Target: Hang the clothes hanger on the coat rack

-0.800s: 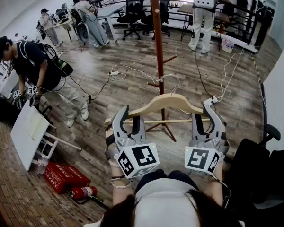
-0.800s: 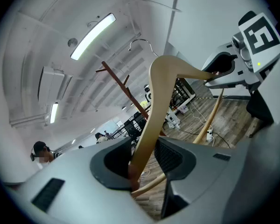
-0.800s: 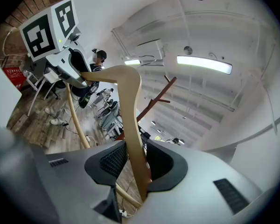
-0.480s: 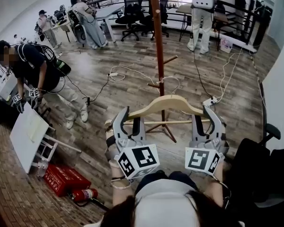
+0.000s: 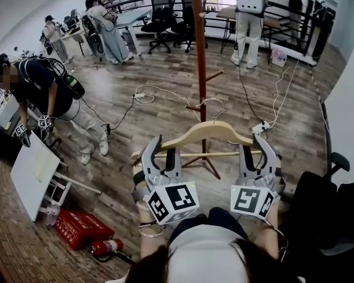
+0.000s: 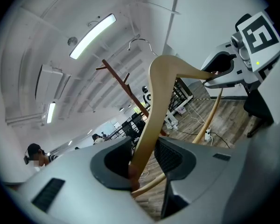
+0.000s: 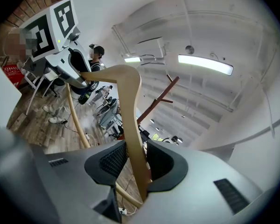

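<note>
A light wooden clothes hanger [image 5: 207,130] with a thin lower bar hangs level in the air in front of me. My left gripper [image 5: 161,149] is shut on its left arm and my right gripper [image 5: 255,145] on its right arm. The left gripper view shows the hanger [image 6: 161,92] rising out of the jaws [image 6: 142,160], its metal hook [image 6: 140,42] at the top. In the right gripper view the hanger [image 7: 130,111] sits between the pads [image 7: 133,164]. The brown wooden coat rack [image 5: 199,52] stands just beyond the hanger, its pegs angled upward.
A person [image 5: 47,93] bends over at the left beside a tipped white board [image 5: 35,173]. A red box [image 5: 76,229] and a fire extinguisher [image 5: 106,246] lie on the wooden floor. Cables [image 5: 147,93] run past the rack's base. A black chair [image 5: 330,170] stands at the right.
Both grippers keep their hold on the hanger in nearly the same place. The person at the left has shifted a little further left.
</note>
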### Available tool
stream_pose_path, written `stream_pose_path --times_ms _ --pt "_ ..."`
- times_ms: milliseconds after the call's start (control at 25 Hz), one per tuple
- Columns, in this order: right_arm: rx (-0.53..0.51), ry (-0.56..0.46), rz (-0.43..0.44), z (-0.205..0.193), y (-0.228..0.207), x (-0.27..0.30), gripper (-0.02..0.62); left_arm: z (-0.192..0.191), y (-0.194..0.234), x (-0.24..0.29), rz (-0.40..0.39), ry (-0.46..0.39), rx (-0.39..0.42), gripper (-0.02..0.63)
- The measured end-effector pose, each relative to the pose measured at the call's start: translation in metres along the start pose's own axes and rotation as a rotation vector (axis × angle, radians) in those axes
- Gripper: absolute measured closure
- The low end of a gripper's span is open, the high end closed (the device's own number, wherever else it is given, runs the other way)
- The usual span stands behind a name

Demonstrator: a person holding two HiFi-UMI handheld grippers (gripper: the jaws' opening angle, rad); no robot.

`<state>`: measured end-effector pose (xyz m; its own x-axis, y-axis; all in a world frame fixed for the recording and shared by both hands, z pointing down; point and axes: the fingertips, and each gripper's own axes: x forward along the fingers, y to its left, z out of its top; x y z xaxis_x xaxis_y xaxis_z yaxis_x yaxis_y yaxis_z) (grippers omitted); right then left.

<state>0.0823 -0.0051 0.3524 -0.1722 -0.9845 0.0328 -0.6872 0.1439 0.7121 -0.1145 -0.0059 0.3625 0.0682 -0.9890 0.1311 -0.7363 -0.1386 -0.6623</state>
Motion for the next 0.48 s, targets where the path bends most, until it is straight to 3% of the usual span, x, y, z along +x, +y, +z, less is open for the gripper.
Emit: stream_pose_path --times_ms 480 --pt "-0.005 0.021 0.016 -0.002 0.0094 0.0057 0.456 -0.0112 -0.0014 0.0049 -0.017 0.016 -0.008 0.454"
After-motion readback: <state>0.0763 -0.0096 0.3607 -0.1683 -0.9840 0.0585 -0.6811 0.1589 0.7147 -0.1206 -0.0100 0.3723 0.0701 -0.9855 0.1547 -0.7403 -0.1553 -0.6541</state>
